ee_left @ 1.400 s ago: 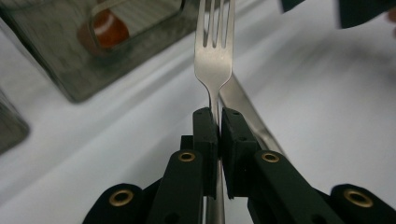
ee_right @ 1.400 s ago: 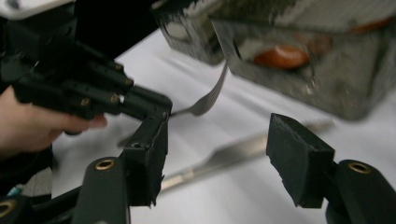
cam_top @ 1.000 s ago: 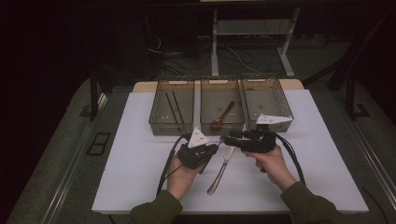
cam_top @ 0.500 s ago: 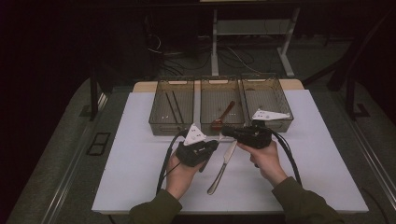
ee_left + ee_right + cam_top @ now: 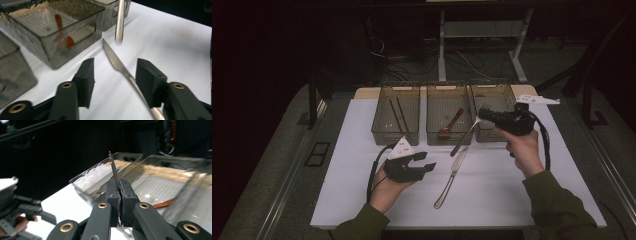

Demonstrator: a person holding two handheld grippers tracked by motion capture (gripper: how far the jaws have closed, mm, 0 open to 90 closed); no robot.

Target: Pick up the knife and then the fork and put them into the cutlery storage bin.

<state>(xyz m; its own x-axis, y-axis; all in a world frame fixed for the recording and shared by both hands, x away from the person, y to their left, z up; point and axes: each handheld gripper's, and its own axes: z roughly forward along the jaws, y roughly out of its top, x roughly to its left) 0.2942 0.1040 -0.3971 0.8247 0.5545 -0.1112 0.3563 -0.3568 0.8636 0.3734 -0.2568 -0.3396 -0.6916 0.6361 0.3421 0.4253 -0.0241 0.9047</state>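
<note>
We see the right gripper (image 5: 484, 113) clamped shut on a thin metal utensil (image 5: 466, 137), held in the air over the front wall of the right-hand tray (image 5: 494, 102) near the table's (image 5: 512, 200) far edge. The left gripper (image 5: 428, 161), near the front-left of the table, has just been opening; its jaws stand apart and grip nothing. The knife (image 5: 452, 175) lies flat mid-table, just beside those jaws.

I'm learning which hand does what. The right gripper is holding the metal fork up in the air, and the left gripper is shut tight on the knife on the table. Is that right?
Not quite. The left gripper is open: in the left gripper view its jaws stand apart, with the knife lying untouched between them. The right gripper does hold the fork in the air.
</note>
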